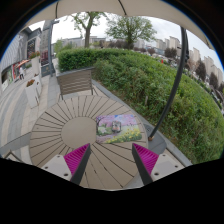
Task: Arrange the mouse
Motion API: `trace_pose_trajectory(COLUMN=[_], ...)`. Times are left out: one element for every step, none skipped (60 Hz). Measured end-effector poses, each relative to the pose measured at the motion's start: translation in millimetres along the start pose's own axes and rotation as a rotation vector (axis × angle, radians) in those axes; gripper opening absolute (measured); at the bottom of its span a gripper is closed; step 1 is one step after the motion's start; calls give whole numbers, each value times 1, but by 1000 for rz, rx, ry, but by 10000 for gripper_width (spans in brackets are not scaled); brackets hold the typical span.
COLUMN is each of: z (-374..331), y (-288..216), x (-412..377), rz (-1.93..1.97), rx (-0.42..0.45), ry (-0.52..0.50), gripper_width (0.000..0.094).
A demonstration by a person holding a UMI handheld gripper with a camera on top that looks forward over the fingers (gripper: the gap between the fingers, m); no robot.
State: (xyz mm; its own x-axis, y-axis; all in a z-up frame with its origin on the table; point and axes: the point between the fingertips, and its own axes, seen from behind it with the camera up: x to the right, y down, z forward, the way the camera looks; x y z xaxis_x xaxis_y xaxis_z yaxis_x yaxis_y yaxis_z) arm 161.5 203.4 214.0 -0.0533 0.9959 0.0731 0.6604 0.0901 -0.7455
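Observation:
A mouse pad [120, 128] printed with a flower picture lies on the round slatted wooden table [65, 125], just ahead of my fingers and a little to the right. My gripper [111, 165] is open and empty above the table's near part. Its magenta pads [75, 157] stand wide apart with only bare table slats between them. No mouse shows in this view.
A wooden bench [75, 80] stands beyond the table's far edge. A green hedge [150, 85] runs along the right. A dark curved pole [176, 80] rises at the right of the table. A chair [34, 92] and paving lie to the left.

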Motion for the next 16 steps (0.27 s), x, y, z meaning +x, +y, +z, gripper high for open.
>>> trace_pose_trajectory(z=[0, 1, 1, 1, 2, 2, 2, 3, 2, 1, 2, 1, 2, 2, 2, 2], y=[0, 0, 0, 0, -1, -2, -3, -4, -4, -3, -3, -4, -4, -4, -3, -3], x=[1, 1, 3, 4, 4, 5, 5, 6, 6, 5, 5, 4, 4, 3, 2, 1], rz=[1, 2, 3, 5, 6, 8, 10, 12, 14, 17, 22, 28, 35, 41, 46, 52], rx=[-2, -5, -6, -6, -3, 1, 4, 6, 6, 6, 6, 7, 9, 10, 10, 7], ry=[2, 6, 11, 17, 22, 26, 29, 30, 29, 28, 26, 25, 25, 23, 21, 18], gripper_width=[853, 852, 851, 853, 852, 852, 853, 852, 851, 851, 852, 851, 851, 852, 852, 852])
